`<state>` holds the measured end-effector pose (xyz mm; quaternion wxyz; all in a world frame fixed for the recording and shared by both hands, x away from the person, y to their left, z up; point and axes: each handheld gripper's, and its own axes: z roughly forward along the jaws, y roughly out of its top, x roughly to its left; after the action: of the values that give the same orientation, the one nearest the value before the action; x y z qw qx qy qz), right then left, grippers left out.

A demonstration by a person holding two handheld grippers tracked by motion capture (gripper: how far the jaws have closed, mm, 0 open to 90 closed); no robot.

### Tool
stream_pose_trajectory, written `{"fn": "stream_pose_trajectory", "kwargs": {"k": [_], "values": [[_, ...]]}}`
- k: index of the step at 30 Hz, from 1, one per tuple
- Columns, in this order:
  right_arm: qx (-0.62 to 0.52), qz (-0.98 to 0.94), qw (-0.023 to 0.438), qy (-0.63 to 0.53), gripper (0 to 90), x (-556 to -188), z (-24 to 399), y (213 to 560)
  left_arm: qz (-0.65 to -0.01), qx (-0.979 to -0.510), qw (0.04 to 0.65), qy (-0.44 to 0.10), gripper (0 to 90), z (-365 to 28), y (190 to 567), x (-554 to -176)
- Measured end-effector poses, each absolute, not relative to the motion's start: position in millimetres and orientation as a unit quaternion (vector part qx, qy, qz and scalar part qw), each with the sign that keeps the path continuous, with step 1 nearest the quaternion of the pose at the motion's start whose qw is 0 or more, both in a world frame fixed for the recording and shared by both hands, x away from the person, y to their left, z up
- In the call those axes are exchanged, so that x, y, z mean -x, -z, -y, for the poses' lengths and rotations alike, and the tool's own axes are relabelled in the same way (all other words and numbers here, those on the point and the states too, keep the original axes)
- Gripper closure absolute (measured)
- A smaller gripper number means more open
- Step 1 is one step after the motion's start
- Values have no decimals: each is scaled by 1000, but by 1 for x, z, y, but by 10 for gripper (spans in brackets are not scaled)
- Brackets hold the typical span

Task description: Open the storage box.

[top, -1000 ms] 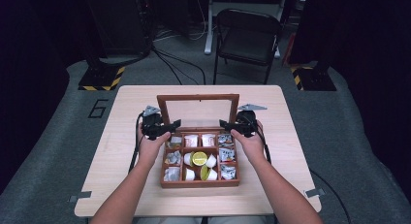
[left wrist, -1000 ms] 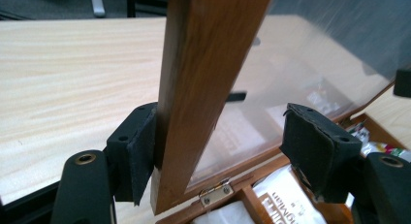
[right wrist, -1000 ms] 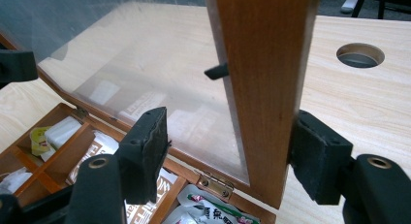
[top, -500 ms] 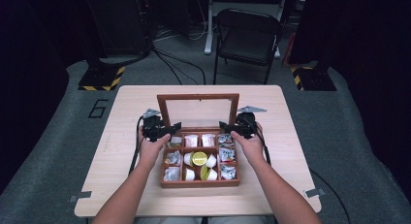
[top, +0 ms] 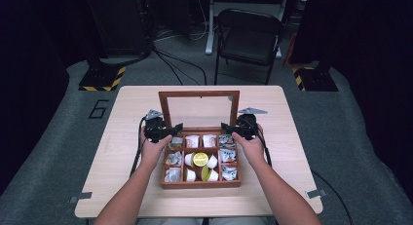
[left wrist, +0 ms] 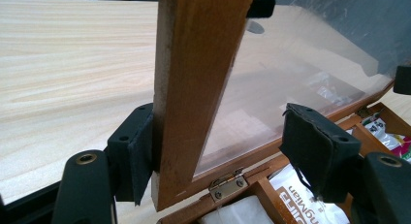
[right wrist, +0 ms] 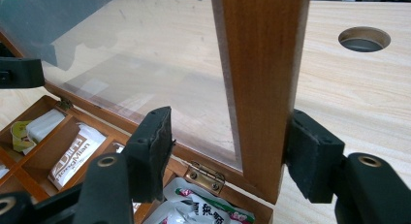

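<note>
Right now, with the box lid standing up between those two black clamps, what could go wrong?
One: the right gripper, whose fingers have just been closing around the side frame of the lid, and the left gripper each touch the wood with the outer finger only. Not yet clamped, the lid might slip and drop shut. Two: the inner fingers stand close to the glass pane and could knock it.

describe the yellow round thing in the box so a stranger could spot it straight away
On the pale wooden table stands an open wooden box divided into compartments, its glass lid raised. In the middle compartment lies a round yellow-topped cup, the brightest item among white cups and silvery packets.
</note>
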<state>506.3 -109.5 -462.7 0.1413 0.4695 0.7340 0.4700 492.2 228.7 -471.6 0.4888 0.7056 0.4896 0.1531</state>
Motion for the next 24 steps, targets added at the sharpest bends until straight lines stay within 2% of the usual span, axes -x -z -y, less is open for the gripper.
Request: {"fn": "stream_pose_trajectory", "kwargs": {"k": [10,24], "values": [[-473,-733,157,-463,426,-508,109,464,-498,-701,485,-157,342,-228,473,-496],[-503,-721,137,-455,475,-517,113,469,-519,-695,477,-143,387,-225,479,-508]]}}
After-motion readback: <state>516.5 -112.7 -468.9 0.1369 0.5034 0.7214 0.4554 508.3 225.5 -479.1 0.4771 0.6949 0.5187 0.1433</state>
